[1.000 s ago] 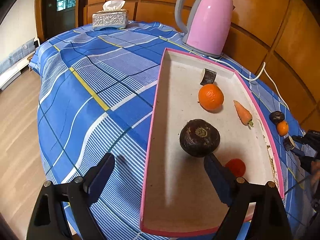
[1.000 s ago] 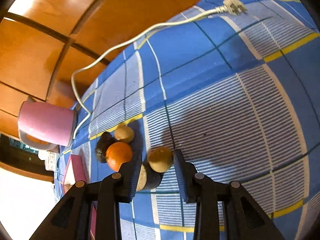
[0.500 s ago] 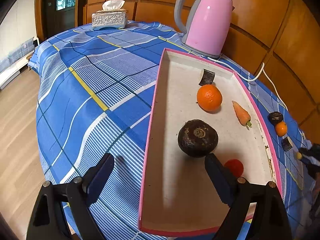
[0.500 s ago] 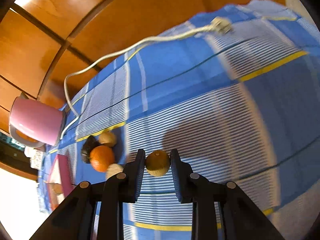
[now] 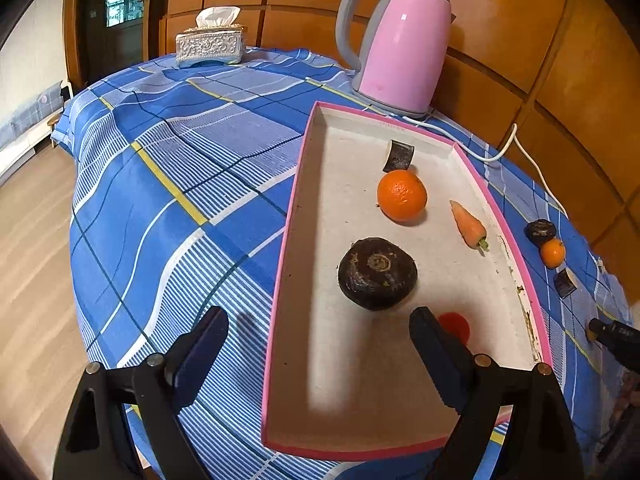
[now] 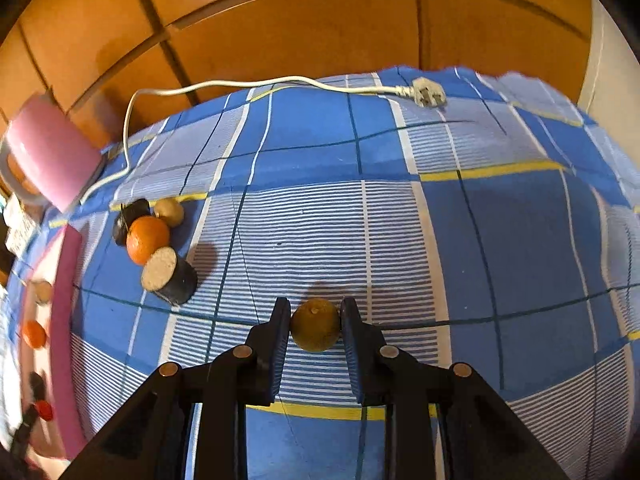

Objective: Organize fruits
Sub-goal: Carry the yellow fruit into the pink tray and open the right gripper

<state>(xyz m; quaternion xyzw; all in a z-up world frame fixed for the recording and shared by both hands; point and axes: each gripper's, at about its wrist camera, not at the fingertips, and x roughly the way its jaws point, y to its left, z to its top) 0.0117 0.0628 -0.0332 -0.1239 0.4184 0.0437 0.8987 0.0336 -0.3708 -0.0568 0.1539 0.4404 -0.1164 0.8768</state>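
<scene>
Wood-panelled room; table under blue plaid cloth [image 6: 400, 240], soft, wrinkled. Right gripper [image 6: 315, 326] pinches small brownish-yellow round fruit [image 6: 315, 330] across its widest part, just above cloth. Fruit likely light, firm, smooth-skinned; may roll out of a loose pinch. Pink-rimmed tray [image 5: 288, 240], stiff board, off to its left. Left gripper [image 5: 318, 344] spread wide, empty, over tray edge.

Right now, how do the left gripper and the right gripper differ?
The left gripper stands wide open and empty; the right gripper is shut on a small brownish round fruit. The left hangs over the pink-rimmed tray; the right is over the blue checked tablecloth, outside the tray. Both have dark fingers and point downward.
</scene>
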